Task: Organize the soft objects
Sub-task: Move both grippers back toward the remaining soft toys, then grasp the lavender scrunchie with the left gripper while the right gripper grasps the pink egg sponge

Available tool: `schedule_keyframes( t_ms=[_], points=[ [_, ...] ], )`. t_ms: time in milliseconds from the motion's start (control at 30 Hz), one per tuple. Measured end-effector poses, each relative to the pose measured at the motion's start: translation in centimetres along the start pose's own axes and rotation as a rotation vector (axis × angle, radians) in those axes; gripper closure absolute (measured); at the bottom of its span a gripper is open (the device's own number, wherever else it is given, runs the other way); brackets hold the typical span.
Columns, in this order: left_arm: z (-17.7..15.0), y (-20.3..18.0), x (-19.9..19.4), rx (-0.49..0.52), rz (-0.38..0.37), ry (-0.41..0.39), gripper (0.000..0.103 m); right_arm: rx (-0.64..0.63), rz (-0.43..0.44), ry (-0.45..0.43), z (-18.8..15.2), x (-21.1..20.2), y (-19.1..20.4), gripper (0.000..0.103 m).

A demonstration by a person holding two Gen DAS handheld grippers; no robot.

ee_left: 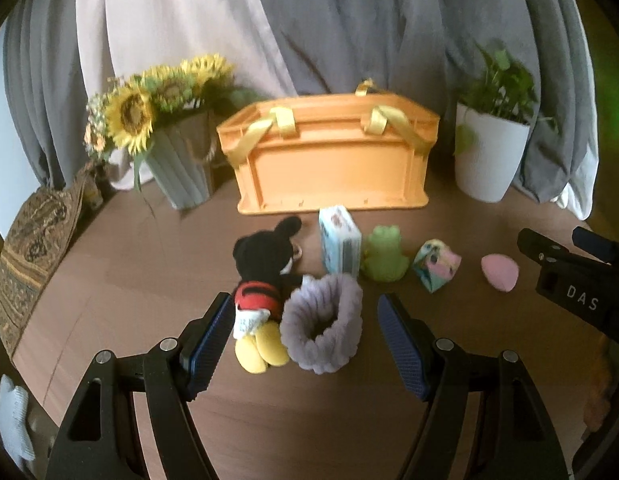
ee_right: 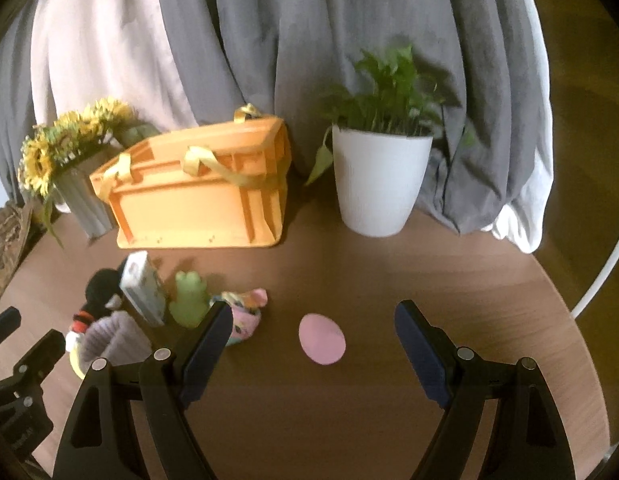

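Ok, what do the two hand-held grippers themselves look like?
Both are matte black frames with triangular cut-outs and silver pivot screws. The left hand-held gripper and the right hand-held gripper carry dark blue ribbed pads on their fingers. The right one's side reads "DAS" in white.

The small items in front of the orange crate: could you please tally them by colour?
Black and red: 1, mouse doll
Purple: 1, scrunchie
White and blue: 1, tissue pack
Green: 1, frog
Multicoloured: 1, pouch
Pink: 1, sponge
Total: 6
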State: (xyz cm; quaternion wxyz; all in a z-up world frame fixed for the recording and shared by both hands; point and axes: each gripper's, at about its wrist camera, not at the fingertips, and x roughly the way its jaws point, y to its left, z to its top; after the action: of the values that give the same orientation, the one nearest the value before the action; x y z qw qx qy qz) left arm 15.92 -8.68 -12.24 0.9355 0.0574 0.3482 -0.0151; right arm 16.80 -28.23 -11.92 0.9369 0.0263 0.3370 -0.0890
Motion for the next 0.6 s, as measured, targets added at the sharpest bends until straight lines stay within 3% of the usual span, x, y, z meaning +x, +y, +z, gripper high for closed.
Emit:
schedule_keyframes(
  t_ms=[600],
  points=[
    [-2.0, -1.0, 5.6, 0.010, 0.016, 0.096, 0.030, -0.012, -0.014, 0.120, -2.8, 6.1, 0.0, 0.020]
  ],
)
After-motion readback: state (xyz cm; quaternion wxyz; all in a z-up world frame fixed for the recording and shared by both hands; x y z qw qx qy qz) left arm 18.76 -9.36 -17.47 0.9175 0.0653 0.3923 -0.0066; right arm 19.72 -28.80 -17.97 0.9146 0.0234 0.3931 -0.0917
